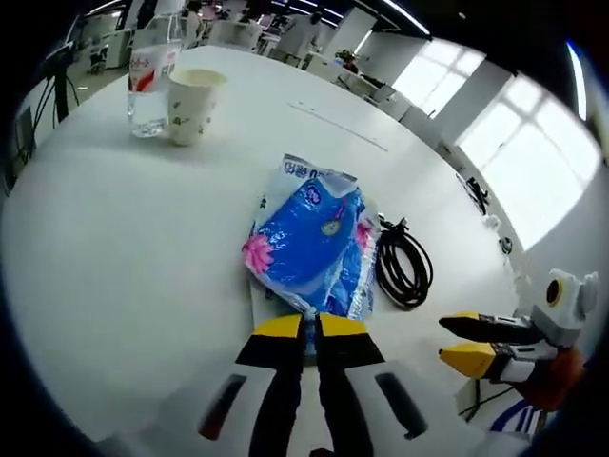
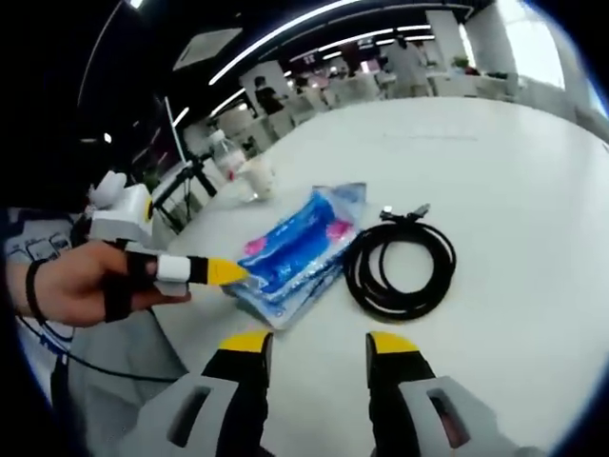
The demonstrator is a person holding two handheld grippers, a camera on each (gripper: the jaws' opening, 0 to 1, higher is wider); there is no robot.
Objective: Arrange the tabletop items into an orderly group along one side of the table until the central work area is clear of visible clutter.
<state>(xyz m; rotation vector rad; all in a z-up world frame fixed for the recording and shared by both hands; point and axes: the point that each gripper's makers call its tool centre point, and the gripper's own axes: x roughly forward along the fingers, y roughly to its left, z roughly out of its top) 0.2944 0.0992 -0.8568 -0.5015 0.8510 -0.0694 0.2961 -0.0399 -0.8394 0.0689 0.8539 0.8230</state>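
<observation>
packet (image 1: 309, 243) beside coiled cable (image 1: 402, 265), cup (image 1: 191, 105) touching bottle (image 1: 152, 74) beyond

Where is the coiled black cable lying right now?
In the right gripper view, the coiled black cable lies on the white table, right of the blue plastic packet.

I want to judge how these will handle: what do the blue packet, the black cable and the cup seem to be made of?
The blue packet looks like thin glossy plastic film: it wrinkles and shines. The black cable seems rubber-coated with a slight sheen, lying in a loose coil. The cup looks like matte printed paper, though that is uncertain.
</observation>
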